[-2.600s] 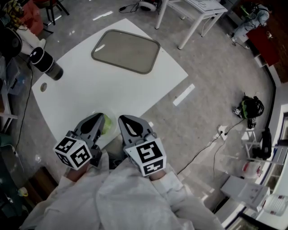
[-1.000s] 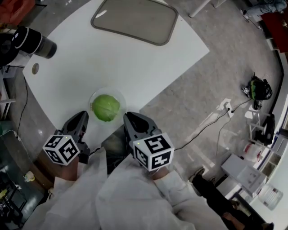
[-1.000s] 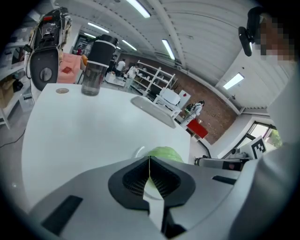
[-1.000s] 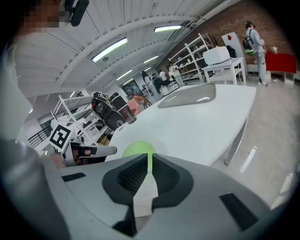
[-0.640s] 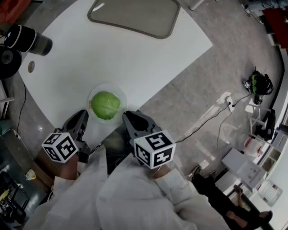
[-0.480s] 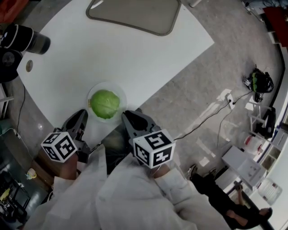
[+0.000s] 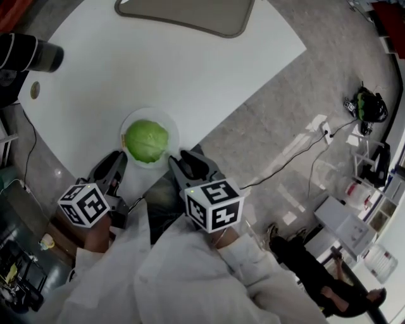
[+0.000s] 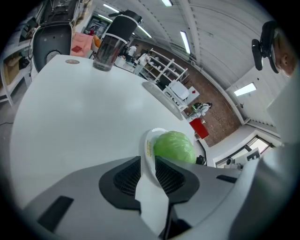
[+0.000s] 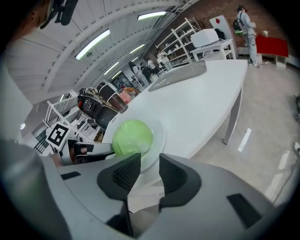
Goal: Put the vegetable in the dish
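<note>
A round green cabbage [image 7: 147, 140] lies in a shallow white dish [image 7: 172, 124] close to the near edge of the white table [image 7: 209, 69]. My left gripper [image 7: 118, 158] hovers just behind the dish's left side, apart from the cabbage. In the left gripper view the dish rim [image 8: 149, 140] and cabbage [image 8: 174, 146] lie straight ahead of the jaws. My right gripper [image 7: 182, 158] sits behind the dish's right side, with the cabbage [image 9: 132, 137] just beyond it. Both pairs of jaws stand shut with only a thin slit, holding nothing.
A grey tray [image 7: 190, 12] lies at the table's far side. A dark cylinder [image 7: 28, 54] stands at the far left, near a small round hole [image 7: 35, 90]. The table edge runs right of the dish; cables and a black object [image 7: 367, 106] lie on the floor.
2.6 s ago both grippers flanked the cabbage over the dish. They have since drawn back toward me, leaving it in the dish. Little has moved in the last second.
</note>
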Demonstrator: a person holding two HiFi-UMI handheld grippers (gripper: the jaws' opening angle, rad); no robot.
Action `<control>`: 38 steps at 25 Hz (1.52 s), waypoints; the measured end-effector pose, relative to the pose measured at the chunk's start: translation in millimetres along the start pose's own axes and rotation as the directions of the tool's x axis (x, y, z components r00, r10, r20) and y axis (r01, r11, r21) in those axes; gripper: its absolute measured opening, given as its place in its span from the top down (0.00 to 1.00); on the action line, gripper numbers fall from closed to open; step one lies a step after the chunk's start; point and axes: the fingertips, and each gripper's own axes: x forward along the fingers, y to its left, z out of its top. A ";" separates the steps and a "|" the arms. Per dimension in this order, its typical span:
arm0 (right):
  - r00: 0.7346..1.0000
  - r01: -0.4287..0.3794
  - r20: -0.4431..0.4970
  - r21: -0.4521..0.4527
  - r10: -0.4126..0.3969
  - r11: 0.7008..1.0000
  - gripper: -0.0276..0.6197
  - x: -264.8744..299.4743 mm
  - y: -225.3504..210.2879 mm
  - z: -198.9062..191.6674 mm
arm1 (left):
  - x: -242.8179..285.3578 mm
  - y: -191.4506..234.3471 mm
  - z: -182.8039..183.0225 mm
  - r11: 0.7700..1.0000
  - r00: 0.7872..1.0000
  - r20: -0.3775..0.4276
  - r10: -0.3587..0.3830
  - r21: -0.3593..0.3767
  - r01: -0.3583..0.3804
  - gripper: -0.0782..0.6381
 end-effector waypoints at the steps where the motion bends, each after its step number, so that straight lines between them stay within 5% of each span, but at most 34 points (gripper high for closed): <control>1: 1.000 0.003 -0.005 0.002 -0.003 1.000 0.79 2.1 -0.2 -0.5 | 1.0 1.1 -0.2 1.000 1.000 -0.004 0.001 -0.003 -0.001 0.78; 10: 0.999 0.047 -0.019 0.024 -0.047 0.999 0.78 11.4 -3.4 -6.4 | 7.8 2.1 -7.3 0.998 0.999 -0.042 -0.029 -0.058 0.026 0.76; 28: 0.998 0.059 -0.017 0.078 -0.058 0.995 0.79 12.1 -4.1 -4.4 | 9.5 -3.4 -7.5 0.999 0.999 -0.043 -0.029 -0.037 0.028 0.76; 38: 0.998 0.067 -0.018 0.087 -0.065 0.994 0.79 12.0 -3.8 -2.4 | 9.0 -3.7 -7.2 0.992 0.997 -0.028 -0.065 -0.113 0.062 0.79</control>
